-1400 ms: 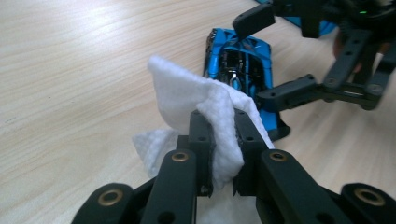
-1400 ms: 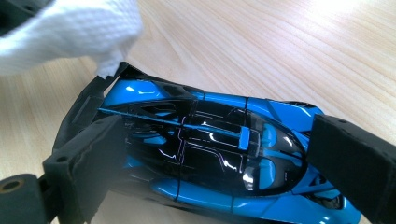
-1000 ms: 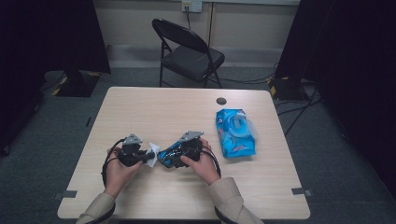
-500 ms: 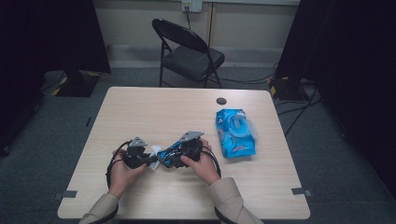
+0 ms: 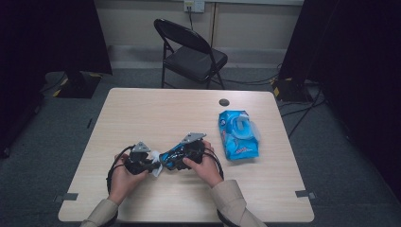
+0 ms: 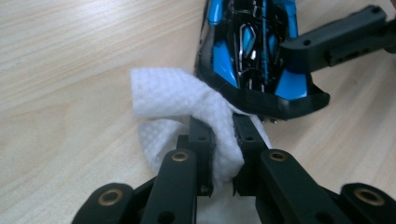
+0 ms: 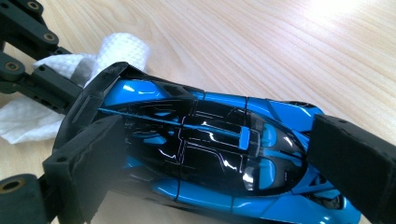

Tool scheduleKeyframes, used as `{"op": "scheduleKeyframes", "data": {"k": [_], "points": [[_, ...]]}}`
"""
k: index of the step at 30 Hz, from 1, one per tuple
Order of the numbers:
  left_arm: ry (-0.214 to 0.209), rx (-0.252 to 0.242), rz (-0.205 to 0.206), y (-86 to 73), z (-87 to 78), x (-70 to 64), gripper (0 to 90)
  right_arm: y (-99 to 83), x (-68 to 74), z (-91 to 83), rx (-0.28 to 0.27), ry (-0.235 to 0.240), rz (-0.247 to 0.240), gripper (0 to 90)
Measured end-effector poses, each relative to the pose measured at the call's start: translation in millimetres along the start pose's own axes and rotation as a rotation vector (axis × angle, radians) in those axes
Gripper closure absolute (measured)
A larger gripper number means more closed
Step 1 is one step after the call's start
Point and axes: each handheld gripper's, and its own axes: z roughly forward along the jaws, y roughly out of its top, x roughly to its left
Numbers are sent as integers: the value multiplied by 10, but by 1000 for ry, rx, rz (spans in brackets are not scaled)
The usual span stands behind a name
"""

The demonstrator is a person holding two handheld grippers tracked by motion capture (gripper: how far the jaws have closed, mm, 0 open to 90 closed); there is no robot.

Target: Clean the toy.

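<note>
A glossy blue and black toy car (image 7: 210, 154) lies on its side between the jaws of my right gripper (image 7: 233, 163), which is shut on it. In the high view the car (image 5: 171, 157) sits at the table's near middle with the right gripper (image 5: 182, 158) on it. My left gripper (image 6: 223, 140) is shut on a white textured wipe (image 6: 187, 100), pressed against one end of the car (image 6: 254, 51). The wipe (image 7: 70, 70) bunches up behind that end. From above, the left gripper (image 5: 150, 165) meets the car from the left, the wipe (image 5: 156, 170) just under it.
A blue pack of wipes (image 5: 238, 135) with its lid flap open lies on the light wooden table (image 5: 156, 113) to the right of my hands. A small dark round cap (image 5: 223, 102) sits near the far edge. A black folding chair (image 5: 189, 52) stands beyond the table.
The left gripper with the wipe has moved right, closing in on the end of the car. The right gripper holds the car about where it was.
</note>
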Motion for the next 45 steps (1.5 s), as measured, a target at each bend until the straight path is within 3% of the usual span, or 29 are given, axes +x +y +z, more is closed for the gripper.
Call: {"op": "scheduleKeyframes", "data": {"k": [3, 4, 9, 14, 28, 38, 45], "points": [[-2, 0, 2, -10, -5, -10, 814, 0, 1, 0, 0, -1, 0, 42], [-34, 11, 3, -18, -11, -42, 813, 0, 1, 0, -1, 0, 0, 42], [-32, 32, 49, -8, -3, -151, 812, 7, 2, 0, 6, 0, 1, 42], [-30, 31, 49, -16, -3, -181, 814, 9, 4, 0, 8, 0, 0, 42], [-66, 51, 105, 10, 62, -426, 815, 13, 4, 0, 12, -1, 0, 42], [-131, 49, 140, 61, 151, -647, 815, 10, 5, 0, 9, -1, 0, 42], [-164, 28, 166, 135, 120, -761, 815, 7, 6, 1, 6, -1, 1, 42]]}}
